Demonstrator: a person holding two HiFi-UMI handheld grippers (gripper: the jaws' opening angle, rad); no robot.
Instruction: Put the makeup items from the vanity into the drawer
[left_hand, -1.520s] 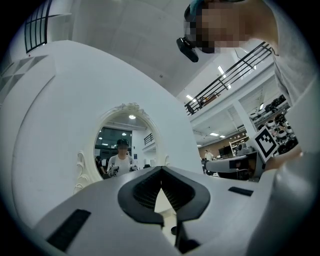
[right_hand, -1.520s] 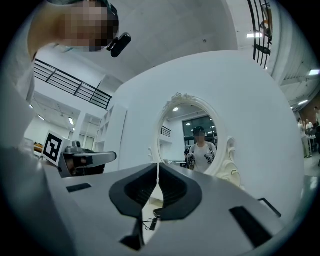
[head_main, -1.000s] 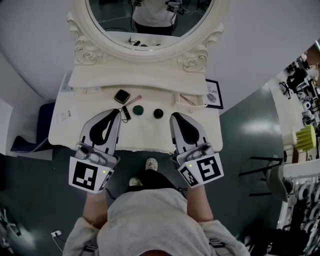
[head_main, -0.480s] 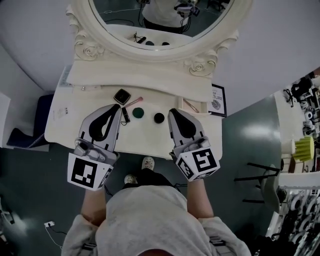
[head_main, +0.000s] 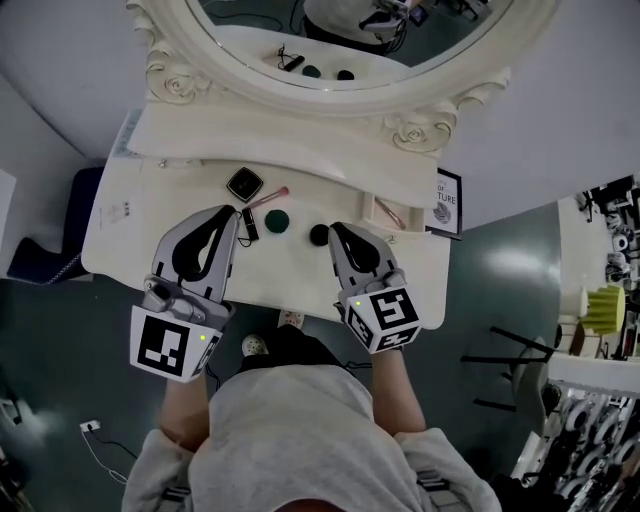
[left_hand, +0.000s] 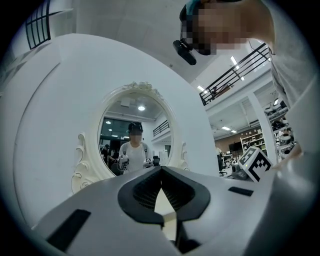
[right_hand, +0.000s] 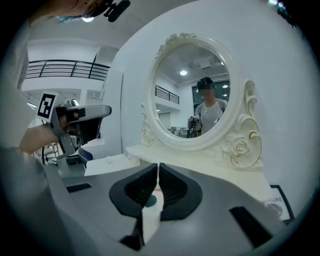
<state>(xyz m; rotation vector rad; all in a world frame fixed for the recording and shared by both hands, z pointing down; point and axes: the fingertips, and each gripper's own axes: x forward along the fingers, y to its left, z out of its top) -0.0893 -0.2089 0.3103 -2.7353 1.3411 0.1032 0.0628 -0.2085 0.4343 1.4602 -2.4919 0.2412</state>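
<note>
On the cream vanity top (head_main: 130, 225) lie a square black compact (head_main: 243, 185), a pink pencil (head_main: 268, 198), a small black tube (head_main: 250, 226), a dark green round pot (head_main: 277, 219) and a black round pot (head_main: 318, 234). My left gripper (head_main: 232, 213) is shut and empty, its tip just left of the black tube. My right gripper (head_main: 335, 230) is shut and empty, its tip right beside the black pot. In the left gripper view the jaws (left_hand: 161, 169) meet at the tips. In the right gripper view the shut gripper (right_hand: 158, 165) points at the mirror, with the green pot (right_hand: 150, 201) showing below it.
An oval mirror (head_main: 250, 95) in a carved frame stands at the back. A small open drawer (head_main: 385, 212) with a pink stick in it sits at the back right, next to a framed print (head_main: 448, 203). The person's shoes (head_main: 255, 345) show below the front edge.
The right gripper has moved left, closer to the black round pot. The left gripper has hardly moved. The head view has shifted a little.
</note>
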